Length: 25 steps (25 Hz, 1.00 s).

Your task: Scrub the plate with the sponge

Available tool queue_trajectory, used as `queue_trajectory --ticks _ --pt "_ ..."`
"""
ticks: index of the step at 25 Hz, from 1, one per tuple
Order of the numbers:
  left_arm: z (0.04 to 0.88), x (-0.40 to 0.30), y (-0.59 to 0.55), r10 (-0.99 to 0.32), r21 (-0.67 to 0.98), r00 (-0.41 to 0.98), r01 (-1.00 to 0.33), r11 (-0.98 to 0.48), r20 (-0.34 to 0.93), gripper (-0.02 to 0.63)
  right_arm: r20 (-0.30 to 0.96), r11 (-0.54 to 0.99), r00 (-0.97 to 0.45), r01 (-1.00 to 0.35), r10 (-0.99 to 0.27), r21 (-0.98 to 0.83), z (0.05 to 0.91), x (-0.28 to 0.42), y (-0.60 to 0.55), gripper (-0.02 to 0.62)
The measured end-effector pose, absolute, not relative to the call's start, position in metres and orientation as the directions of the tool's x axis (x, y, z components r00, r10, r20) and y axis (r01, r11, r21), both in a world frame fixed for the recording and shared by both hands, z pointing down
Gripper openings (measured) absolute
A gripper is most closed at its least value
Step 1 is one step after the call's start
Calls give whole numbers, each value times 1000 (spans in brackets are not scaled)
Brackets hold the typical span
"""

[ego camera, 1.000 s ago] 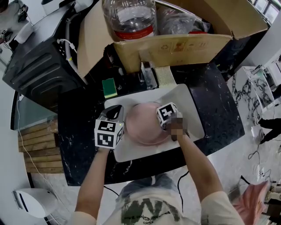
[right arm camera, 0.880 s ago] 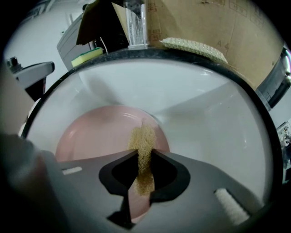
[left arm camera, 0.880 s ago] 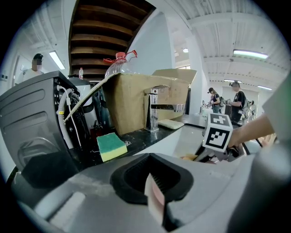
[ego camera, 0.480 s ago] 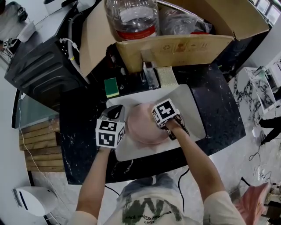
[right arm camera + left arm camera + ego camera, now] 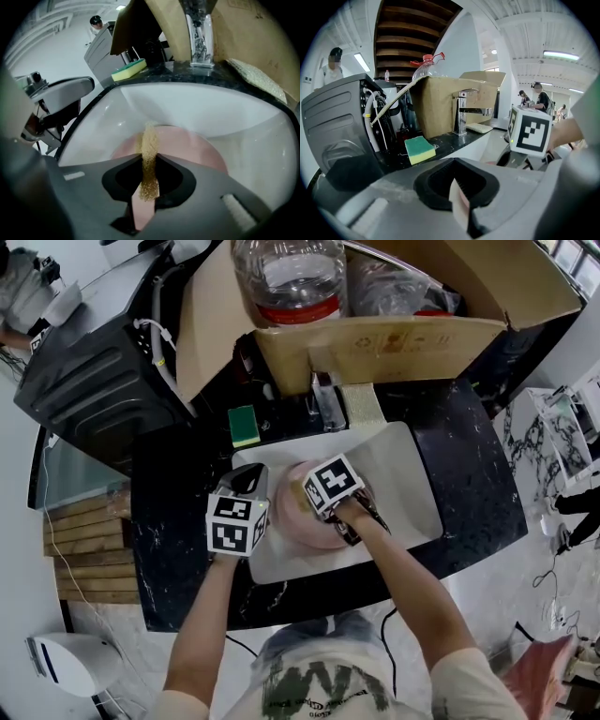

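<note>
A pink plate (image 5: 323, 521) lies in the white sink basin (image 5: 403, 474). My left gripper (image 5: 263, 497) is shut on the plate's left rim, which shows as a thin pale edge (image 5: 458, 206) between its jaws. My right gripper (image 5: 304, 494) is shut on a thin tan sponge (image 5: 149, 157) and presses it on the plate (image 5: 192, 147) near the left side. In the left gripper view the right gripper's marker cube (image 5: 529, 131) stands close by on the right. The left gripper (image 5: 63, 93) shows at the left of the right gripper view.
A green and yellow sponge (image 5: 245, 426) lies on the black counter behind the basin, next to a chrome faucet (image 5: 328, 401) and a tan scouring pad (image 5: 362, 405). A cardboard box (image 5: 375, 334) with a large water bottle (image 5: 286, 273) overhangs the back. A black appliance (image 5: 94, 381) stands at the left.
My right gripper has slid the sponge leftward across the plate, towards the left gripper. The left gripper has kept its hold on the rim.
</note>
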<state>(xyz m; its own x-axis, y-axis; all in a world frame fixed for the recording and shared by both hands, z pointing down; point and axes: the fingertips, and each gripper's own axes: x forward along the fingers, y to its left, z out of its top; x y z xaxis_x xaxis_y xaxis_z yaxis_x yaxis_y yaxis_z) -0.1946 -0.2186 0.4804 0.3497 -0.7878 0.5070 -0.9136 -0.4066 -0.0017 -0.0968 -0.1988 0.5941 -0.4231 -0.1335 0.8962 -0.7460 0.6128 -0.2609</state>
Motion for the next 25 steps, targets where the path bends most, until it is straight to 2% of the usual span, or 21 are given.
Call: queue_trajectory --ticks 10,25 --pt "479 -200 -219 -795 4 345 -918 -396 498 3 890 632 -455 -700 -33 -334 612 -129 -172 61" --pt "480 -199 -219 -794 0 344 -918 -397 501 3 912 632 -409 -712 -20 -306 628 -119 -168 61"
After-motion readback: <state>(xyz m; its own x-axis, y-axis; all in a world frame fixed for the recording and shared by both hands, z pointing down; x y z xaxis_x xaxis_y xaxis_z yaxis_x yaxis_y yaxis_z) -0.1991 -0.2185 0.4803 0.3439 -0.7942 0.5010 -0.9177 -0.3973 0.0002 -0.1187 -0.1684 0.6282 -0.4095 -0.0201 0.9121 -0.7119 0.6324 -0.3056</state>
